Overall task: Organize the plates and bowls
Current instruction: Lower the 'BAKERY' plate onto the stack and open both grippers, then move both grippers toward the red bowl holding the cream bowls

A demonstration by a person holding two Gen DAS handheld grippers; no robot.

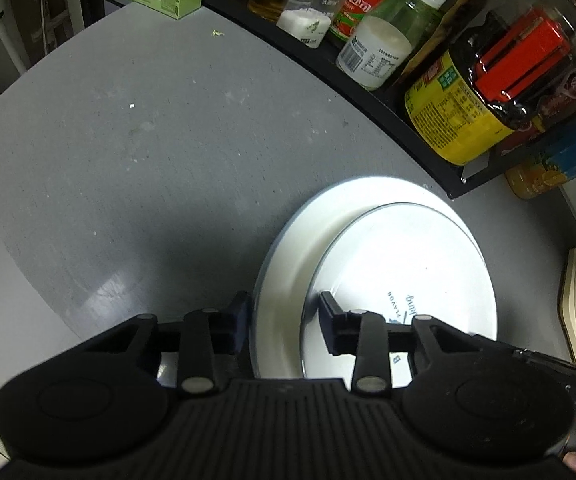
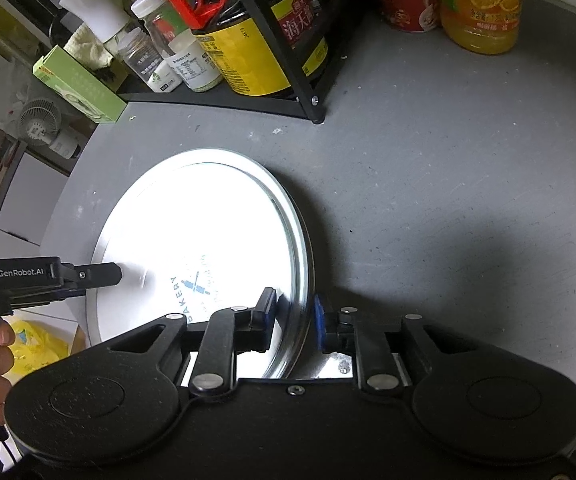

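The step in hand looks like the end of stacking: a smaller plate (image 1: 400,264) lies on a bigger plate (image 1: 288,248), shifted toward one side of it, in the lower right of the left wrist view and the lower left-centre of the right wrist view. The left gripper (image 1: 283,320) straddles the rim of the stack with its jaws apart and no pad pressing on it. The right gripper (image 2: 296,316) has its jaws on either side of the plate rim with a gap showing, so it looks loosed, not clamped. Next, I judge, both tools need to lift clear without dragging the top plate, which may want centring first.

The plates sit on a grey, speckled table (image 1: 127,140). A black rack (image 2: 247,100) of jars and bottles fills the upper part of both views, with a green box (image 2: 79,84) at upper left and a juice bottle (image 2: 484,4) at upper right
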